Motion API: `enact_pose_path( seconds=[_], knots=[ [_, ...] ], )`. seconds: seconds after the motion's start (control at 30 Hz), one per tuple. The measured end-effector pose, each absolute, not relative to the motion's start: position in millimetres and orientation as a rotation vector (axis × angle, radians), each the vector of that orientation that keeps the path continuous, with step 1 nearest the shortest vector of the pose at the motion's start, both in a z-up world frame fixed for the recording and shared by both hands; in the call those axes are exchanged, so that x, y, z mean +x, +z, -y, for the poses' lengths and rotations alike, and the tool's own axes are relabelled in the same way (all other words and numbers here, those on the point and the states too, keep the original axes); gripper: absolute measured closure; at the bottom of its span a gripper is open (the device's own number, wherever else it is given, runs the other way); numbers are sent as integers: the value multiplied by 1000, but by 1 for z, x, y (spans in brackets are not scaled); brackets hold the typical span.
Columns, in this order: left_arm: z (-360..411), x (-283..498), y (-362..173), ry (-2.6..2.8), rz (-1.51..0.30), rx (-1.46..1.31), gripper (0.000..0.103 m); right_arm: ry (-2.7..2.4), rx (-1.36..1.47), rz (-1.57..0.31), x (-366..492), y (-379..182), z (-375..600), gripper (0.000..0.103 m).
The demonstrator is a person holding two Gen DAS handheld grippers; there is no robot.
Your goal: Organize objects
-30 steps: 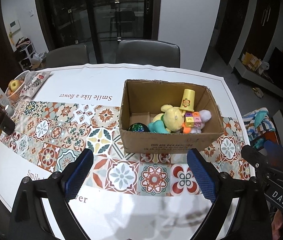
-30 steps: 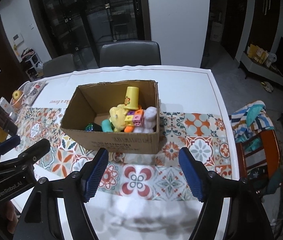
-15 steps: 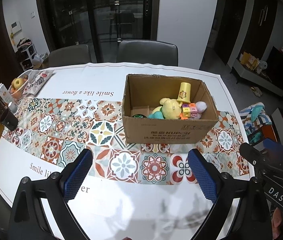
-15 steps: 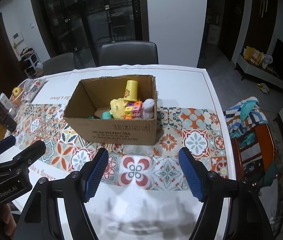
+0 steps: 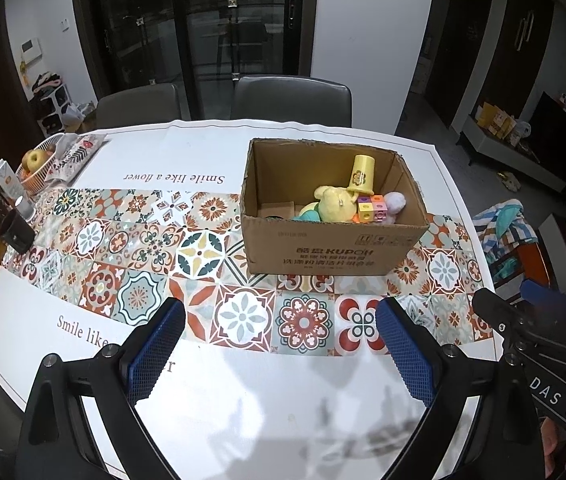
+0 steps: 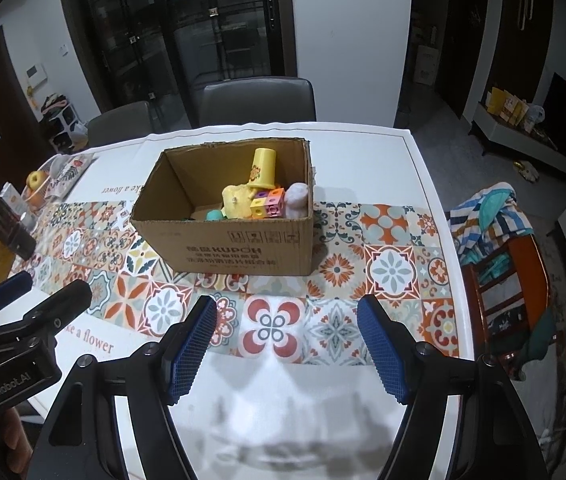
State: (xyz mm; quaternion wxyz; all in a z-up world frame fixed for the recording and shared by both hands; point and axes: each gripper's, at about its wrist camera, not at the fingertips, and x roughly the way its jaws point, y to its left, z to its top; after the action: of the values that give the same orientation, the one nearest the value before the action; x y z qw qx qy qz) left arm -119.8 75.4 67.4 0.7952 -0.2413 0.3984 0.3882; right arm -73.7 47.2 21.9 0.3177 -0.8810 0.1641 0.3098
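An open cardboard box (image 5: 335, 252) (image 6: 239, 248) stands on the patterned runner in the middle of the table. Inside lie a yellow cup (image 5: 362, 174) (image 6: 262, 168), a yellow plush toy (image 5: 333, 204) (image 6: 237, 200), coloured cubes (image 5: 373, 208) (image 6: 268, 202), a pale pink plush (image 5: 395, 202) (image 6: 298, 198) and a teal piece (image 5: 309, 213). My left gripper (image 5: 281, 312) hangs open and empty over the near table, short of the box. My right gripper (image 6: 287, 312) is likewise open and empty, near the box's front. Each gripper shows at the edge of the other's view.
A fruit basket (image 5: 37, 164) with apples, a carton (image 5: 5, 178) and a dark vase (image 5: 15, 228) of dried stems sit at the table's left end. Two grey chairs (image 5: 291, 96) stand behind the table. A wooden chair (image 6: 511, 268) draped with cloth is at the right.
Both grippers have drawn back from the box, which now looks smaller and farther. More of the white table front shows. The jaws stayed open.
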Motion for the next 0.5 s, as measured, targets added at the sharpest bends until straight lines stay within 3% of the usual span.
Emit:
enact_pose_path(
  seconds=[0.5],
  knots=[
    [-71,-121,66,822,-861,-521,6,840,-2350,-417,-73,27,-42,31]
  ],
)
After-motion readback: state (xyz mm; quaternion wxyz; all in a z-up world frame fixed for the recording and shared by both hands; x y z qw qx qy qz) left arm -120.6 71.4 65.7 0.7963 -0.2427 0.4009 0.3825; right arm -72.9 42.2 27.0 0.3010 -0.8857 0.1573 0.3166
